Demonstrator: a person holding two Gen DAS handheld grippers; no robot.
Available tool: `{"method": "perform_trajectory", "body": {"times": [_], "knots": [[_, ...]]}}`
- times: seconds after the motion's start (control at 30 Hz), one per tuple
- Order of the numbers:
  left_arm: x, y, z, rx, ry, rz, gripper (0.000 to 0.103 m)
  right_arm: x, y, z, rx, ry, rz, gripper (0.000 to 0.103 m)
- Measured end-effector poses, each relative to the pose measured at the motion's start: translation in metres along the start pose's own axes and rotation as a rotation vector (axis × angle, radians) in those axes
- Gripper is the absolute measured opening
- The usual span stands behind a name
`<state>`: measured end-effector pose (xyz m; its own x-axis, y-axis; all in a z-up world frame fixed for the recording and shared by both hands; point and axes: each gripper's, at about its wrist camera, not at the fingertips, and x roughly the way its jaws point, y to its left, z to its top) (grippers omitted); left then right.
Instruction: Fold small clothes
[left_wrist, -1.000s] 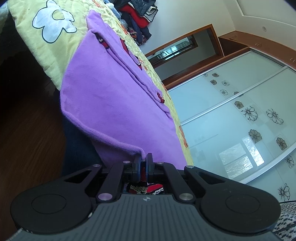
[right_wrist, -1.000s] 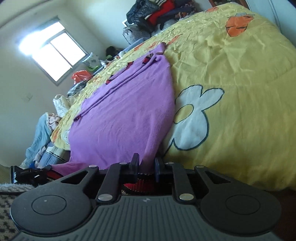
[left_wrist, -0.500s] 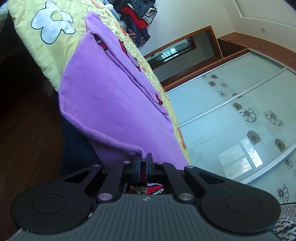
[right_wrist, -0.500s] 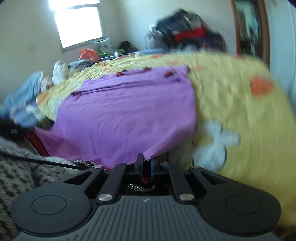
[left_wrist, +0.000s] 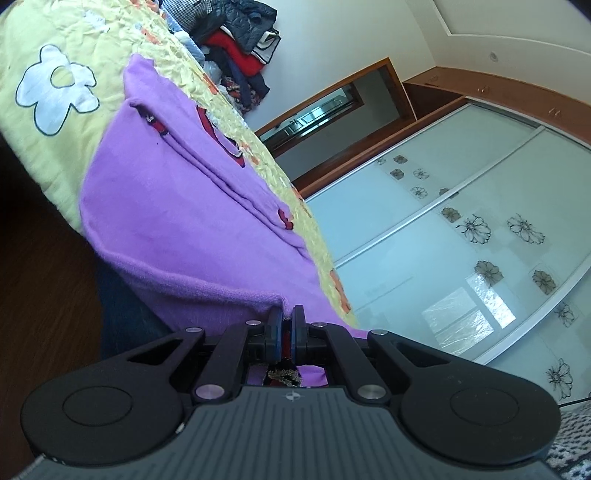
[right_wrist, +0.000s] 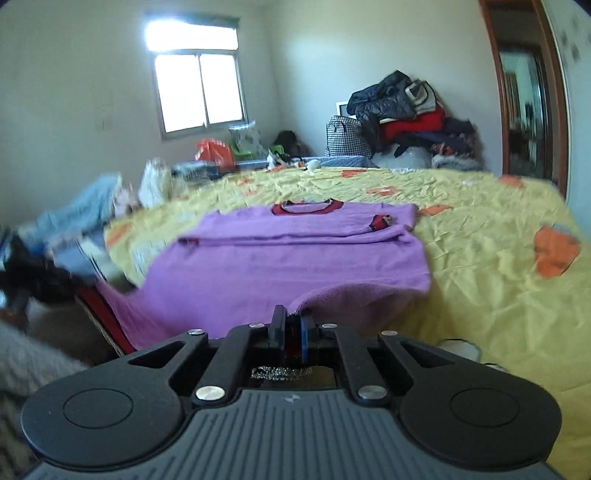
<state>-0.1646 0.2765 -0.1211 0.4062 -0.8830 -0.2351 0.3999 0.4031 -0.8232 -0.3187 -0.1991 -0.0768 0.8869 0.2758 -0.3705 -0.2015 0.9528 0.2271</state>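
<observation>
jaws of the left gripper (left_wrist: 284, 320) and right gripper (right_wrist: 291, 322) each pinch the near hem of the purple knit sweater (right_wrist: 295, 254) (red-trimmed collar), spread at the yellow flowered bedspread (right_wrist: 480, 258) edge.

Straight ahead of right gripper (right_wrist: 291, 325): purple sweater (right_wrist: 295, 254) spread flat over yellow bedspread (right_wrist: 480, 258), low, passable above. Right of tool: open bedspread, flat, free. Left of tool: heap of blue clothes (right_wrist: 85, 210) at bed edge, blurred, blocks low passage. Far ahead: clothes pile (right_wrist: 406, 114) against wall closes off bed's far end. Left gripper (left_wrist: 286, 325): dark floor (left_wrist: 37, 295) open to its left, sliding wardrobe doors (left_wrist: 461, 240) wall off its right.
</observation>
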Motion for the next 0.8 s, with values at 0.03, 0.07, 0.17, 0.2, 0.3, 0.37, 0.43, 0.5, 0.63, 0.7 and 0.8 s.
{"method": "perform_trajectory", "body": {"times": [0.03,0.07,0.17,0.2,0.3,0.37,0.43,0.5,0.63,0.7,0.8], "knots": [[0.001,0.001,0.000,-0.002,0.004,-0.001,0.003,0.004,-0.002,0.000,0.009,-0.003,0.002,0.007],[0.002,0.001,0.000,0.001,0.006,0.005,0.003,0.008,-0.006,0.000,0.024,0.006,0.008,0.007],[0.002,0.003,-0.002,-0.008,0.012,0.007,0.003,0.021,-0.023,-0.005,0.125,0.058,0.018,0.008],[0.003,0.005,-0.002,-0.011,0.016,0.013,0.003,0.027,-0.027,-0.007,0.145,0.093,-0.006,0.008],[0.004,0.011,-0.004,-0.026,0.023,0.027,0.003,0.040,-0.037,-0.017,0.185,0.176,-0.081,0.010],[0.006,0.014,-0.005,-0.037,0.027,0.029,0.003,0.042,-0.037,-0.020,0.188,0.175,-0.073,0.012],[0.006,0.015,-0.005,-0.036,0.031,0.032,0.003,0.045,-0.034,-0.019,0.174,0.183,-0.081,0.019],[0.007,0.015,-0.005,-0.036,0.034,0.034,0.003,0.049,-0.032,-0.019,0.159,0.177,-0.073,0.033],[0.009,0.016,-0.005,-0.041,0.038,0.040,0.003,0.057,-0.015,-0.018,0.083,0.199,0.021,0.091],[0.009,0.017,-0.005,-0.043,0.040,0.043,0.003,0.059,-0.005,-0.017,0.027,0.201,0.011,0.096],[0.011,0.020,-0.006,-0.056,0.046,0.043,0.003,0.059,-0.013,-0.021,0.083,0.174,0.119,0.103]]}}
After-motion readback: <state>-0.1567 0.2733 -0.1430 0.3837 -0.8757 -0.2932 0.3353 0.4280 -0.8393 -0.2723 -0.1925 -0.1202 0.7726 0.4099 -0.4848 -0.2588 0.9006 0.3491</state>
